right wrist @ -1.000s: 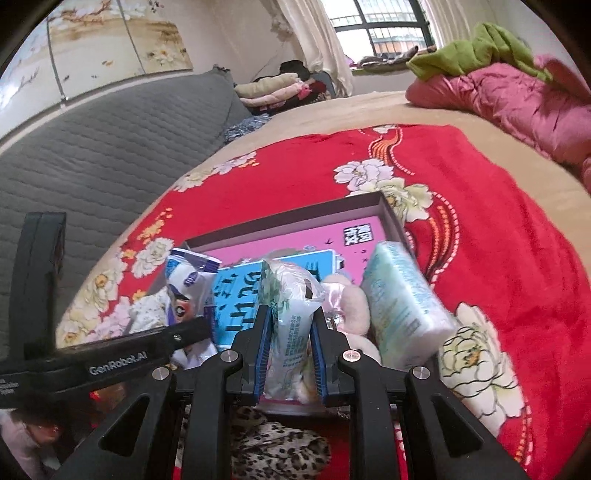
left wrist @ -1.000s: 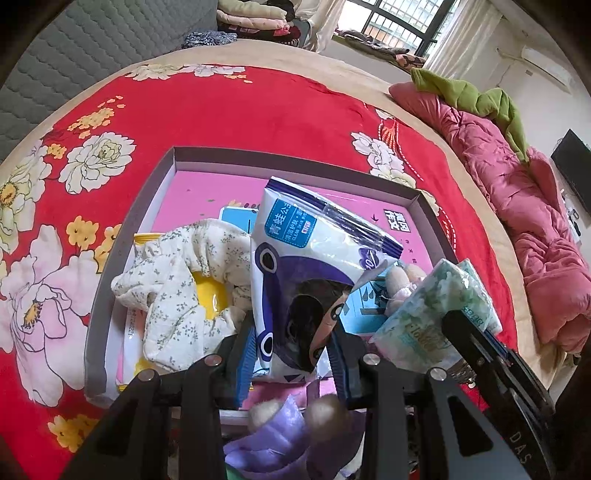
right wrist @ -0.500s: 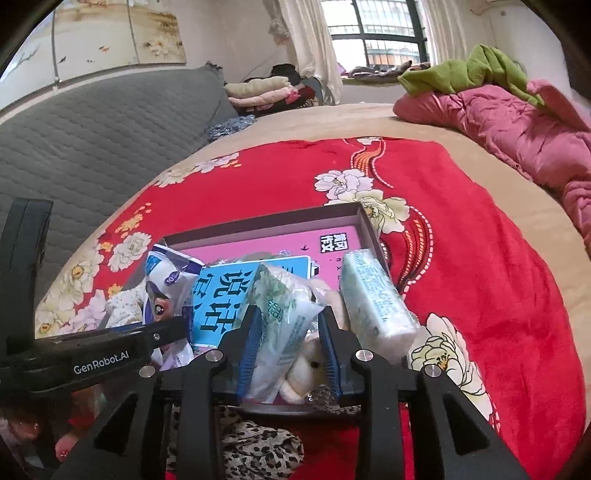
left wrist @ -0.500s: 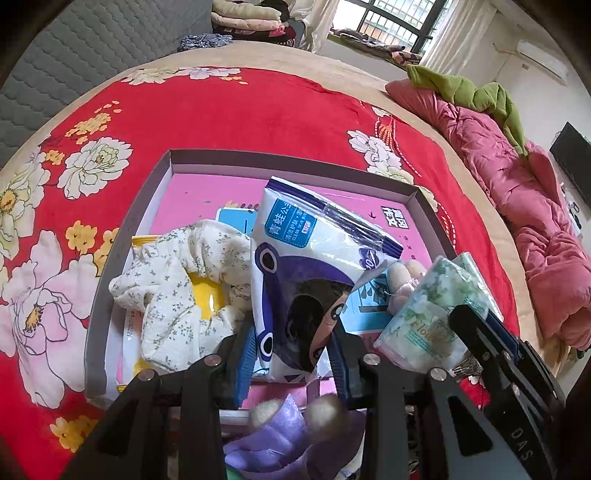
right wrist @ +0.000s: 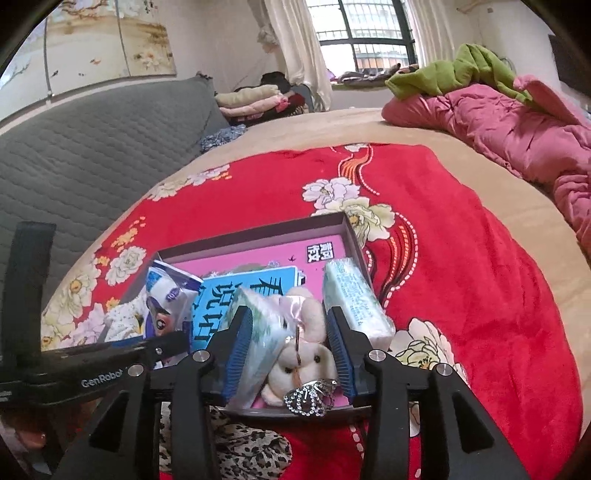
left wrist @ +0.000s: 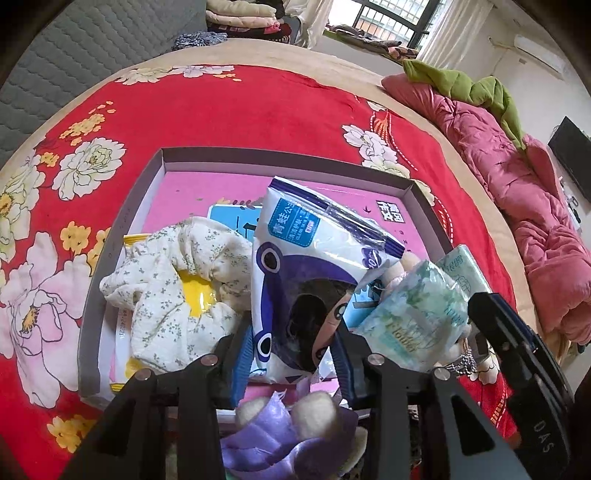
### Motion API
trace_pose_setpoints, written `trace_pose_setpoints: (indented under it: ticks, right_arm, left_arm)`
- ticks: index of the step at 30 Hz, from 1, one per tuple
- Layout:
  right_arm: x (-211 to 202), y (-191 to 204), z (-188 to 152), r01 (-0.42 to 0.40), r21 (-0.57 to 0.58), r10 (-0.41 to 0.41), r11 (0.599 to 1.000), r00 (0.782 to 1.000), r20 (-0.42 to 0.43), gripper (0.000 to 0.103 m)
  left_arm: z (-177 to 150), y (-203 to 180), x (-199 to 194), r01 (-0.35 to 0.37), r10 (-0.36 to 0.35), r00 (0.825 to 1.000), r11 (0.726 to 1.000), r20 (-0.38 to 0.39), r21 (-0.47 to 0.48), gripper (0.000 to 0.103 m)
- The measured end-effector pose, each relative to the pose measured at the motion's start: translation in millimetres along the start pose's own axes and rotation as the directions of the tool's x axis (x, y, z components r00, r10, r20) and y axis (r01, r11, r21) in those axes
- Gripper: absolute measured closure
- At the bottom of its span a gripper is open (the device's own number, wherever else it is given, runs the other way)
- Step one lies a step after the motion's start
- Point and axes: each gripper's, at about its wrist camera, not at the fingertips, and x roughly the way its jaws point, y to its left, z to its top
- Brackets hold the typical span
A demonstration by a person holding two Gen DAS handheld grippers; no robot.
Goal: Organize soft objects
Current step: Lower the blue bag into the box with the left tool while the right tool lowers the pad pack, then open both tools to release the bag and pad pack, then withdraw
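Tissue packs over a grey-walled, pink-floored cardboard box (left wrist: 162,158) on the red floral blanket (left wrist: 229,107).
Left gripper (left wrist: 291,354) is clamped on the purple-and-white cartoon tissue pack (left wrist: 295,266); right gripper (right wrist: 288,347) stands apart, its jaws around the pale green plastic tissue pack (right wrist: 258,332) and white plush bunny (right wrist: 306,354).

Bright daylight from the window (right wrist: 364,35) far ahead, overexposed panes, soft shadows, strong fisheye curvature, dark vignetted corners, near foreground blurred

Home bedroom: bed with red floral blanket (left wrist: 240,107), pink quilt (right wrist: 517,125) at right, folded clothes (right wrist: 251,101) and curtained window (right wrist: 365,33) at top.
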Motion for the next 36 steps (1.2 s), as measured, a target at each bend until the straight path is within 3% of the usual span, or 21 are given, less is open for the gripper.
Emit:
trace_pose_setpoints:
  ticks: [16,20,36]
  right_arm:
    - [-6.1,3.5,2.0,-0.026,-0.004,0.026,1.0,1.0,0.011,0.059]
    - [-7.4,3.4,2.5,-0.023,-0.008,0.024,1.0,1.0,0.016,0.053]
    - [-8.7,2.4,1.0,-0.025,-0.013,0.025,1.0,1.0,0.01,0.045]
  left_arm:
    - [-2.7,-2.9,4.6,0.005,-0.005,1.0,1.0,-0.017,0.0,0.052]
    - [-2.8,-3.8,3.4,0.006,-0.006,1.0,1.0,-0.012,0.002,0.05]
    - [-2.4,-0.4,-11.1,0.021,-0.021,1.0,1.0,0.016,0.0,0.047]
